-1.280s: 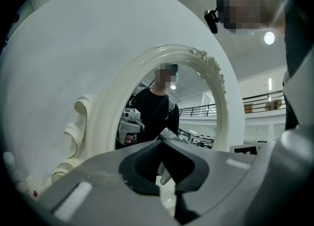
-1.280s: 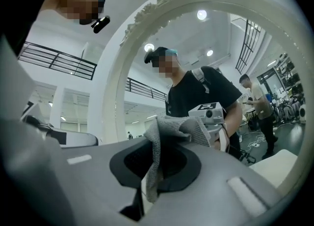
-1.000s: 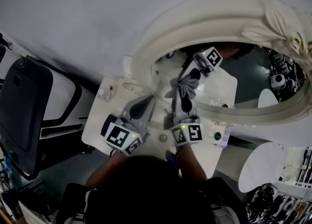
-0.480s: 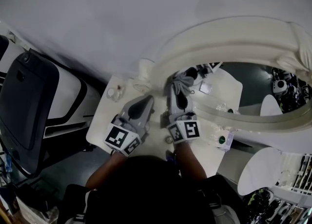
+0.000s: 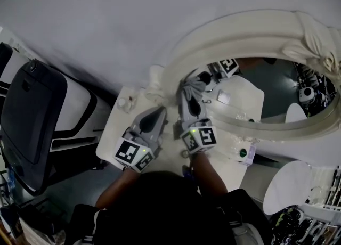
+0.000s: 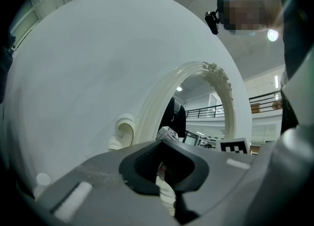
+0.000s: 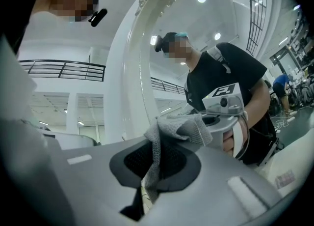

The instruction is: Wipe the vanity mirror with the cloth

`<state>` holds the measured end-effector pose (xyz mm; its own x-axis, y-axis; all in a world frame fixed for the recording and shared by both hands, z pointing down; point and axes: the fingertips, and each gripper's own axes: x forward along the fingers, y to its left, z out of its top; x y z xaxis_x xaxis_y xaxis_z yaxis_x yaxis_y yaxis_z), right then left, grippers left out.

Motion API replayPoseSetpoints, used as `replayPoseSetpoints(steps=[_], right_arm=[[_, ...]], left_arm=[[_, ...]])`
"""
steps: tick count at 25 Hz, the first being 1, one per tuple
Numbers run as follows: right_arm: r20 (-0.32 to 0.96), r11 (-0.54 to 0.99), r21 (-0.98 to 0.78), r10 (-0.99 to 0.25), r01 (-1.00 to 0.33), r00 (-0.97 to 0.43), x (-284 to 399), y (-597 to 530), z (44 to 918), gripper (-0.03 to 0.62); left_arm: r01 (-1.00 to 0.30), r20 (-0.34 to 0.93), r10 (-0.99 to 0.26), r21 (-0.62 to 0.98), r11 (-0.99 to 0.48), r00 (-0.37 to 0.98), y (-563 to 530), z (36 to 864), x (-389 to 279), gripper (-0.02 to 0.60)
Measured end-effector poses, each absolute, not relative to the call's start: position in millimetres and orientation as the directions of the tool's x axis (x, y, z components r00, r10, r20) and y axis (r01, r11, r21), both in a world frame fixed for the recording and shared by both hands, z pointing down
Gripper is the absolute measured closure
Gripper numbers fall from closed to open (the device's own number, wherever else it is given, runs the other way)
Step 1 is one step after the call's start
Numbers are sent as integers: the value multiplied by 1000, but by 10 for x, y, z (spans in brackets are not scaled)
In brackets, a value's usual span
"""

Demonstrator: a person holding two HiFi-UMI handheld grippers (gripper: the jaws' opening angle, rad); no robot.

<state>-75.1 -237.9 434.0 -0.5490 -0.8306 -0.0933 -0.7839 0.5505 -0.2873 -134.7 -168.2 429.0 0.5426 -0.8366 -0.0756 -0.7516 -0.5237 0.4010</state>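
Observation:
The vanity mirror [image 5: 256, 95] has a thick cream carved frame [image 5: 213, 41] and stands on a white table. A grey cloth [image 5: 193, 86] is pinched in my right gripper [image 5: 191, 97], which is shut on it and holds it against the glass at the mirror's lower left, next to the frame. In the right gripper view the cloth [image 7: 182, 127] bunches above the jaws of the gripper [image 7: 154, 167], in front of the mirror glass [image 7: 196, 38]. My left gripper [image 5: 157, 113] rests over the table left of the frame, shut and holding nothing. In its own view its jaws point at the frame [image 6: 162, 97].
A black and white chair [image 5: 32, 111] stands to the left of the white table [image 5: 114, 132]. Small items [image 5: 123, 101] lie near the table's back left corner. A little object with a green dot [image 5: 243, 153] sits at the right. A white round seat [image 5: 287, 185] is lower right.
My right gripper has slid the cloth leftward across the glass toward the frame's left edge. The left gripper has barely moved.

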Motion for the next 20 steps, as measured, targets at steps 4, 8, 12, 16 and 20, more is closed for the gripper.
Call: replayPoseSetpoints(steps=[4,8,12,16,20], right_arm=[[-130,547,-288,-836,-786,-534,-635,-2281,4189,577],[-148,532,-282,-846,-798,-512,-474,-2139,4068,577],[-172,500,-276,-866,-821,-469,-242,-1953,3945,577],[-199,443,-262,-894,-857,-401,154,-1750,3808,577],[-216,366,-254,-924,-896,-316,633,-1552,3715,577]], left_arm=[[-751,-87,-832,386,-535,548,-1587,4206,-1264,580],[-738,-102,-818,381,-557,565,-1490,4112,-1130,580],[-717,-119,-796,373,-590,593,-1396,4024,-976,580],[-683,-144,-762,364,-634,631,-1328,3912,-731,580],[-639,-161,-718,357,-682,677,-1291,3822,-409,580]])
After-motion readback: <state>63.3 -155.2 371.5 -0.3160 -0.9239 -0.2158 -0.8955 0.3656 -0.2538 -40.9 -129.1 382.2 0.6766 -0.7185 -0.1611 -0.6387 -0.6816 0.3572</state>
